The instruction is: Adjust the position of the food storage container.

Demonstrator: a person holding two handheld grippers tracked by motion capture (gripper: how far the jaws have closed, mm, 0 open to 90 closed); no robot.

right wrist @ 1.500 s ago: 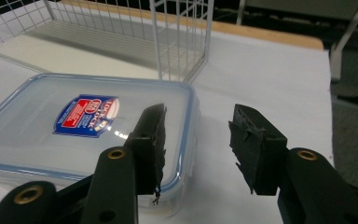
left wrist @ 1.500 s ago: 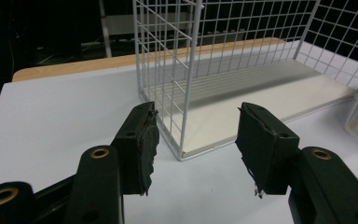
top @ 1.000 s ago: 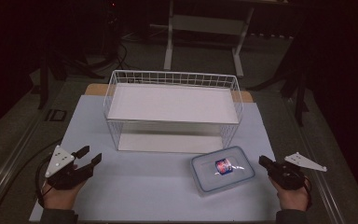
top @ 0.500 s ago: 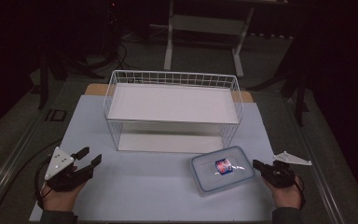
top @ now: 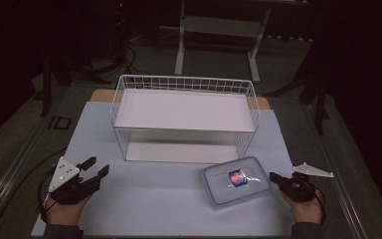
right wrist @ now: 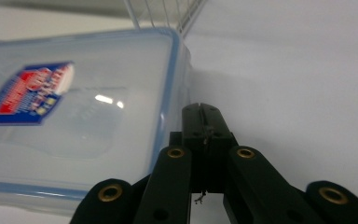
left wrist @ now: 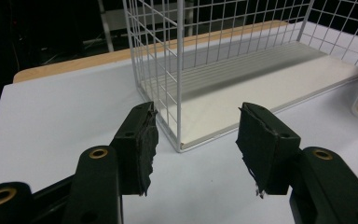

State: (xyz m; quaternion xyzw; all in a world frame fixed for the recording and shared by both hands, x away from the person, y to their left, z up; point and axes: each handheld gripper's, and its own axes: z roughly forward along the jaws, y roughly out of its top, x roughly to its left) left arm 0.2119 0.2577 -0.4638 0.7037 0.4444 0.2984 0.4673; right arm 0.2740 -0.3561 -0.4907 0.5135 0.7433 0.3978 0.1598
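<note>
On the pale table a clear plastic box with a blue-rimmed lid and a red and blue label lies flat, just in front of the right end of a white wire basket. The right claw has its jaws pressed together on nothing, its tip just beside the box's right edge, and I cannot tell whether it touches. The left claw rests well apart at the table's near left, jaws spread and empty, pointing toward the basket's near corner.

left tongs — black, brass rivets, grey three-cornered plate | right tongs — black, same plate, cable
</note>
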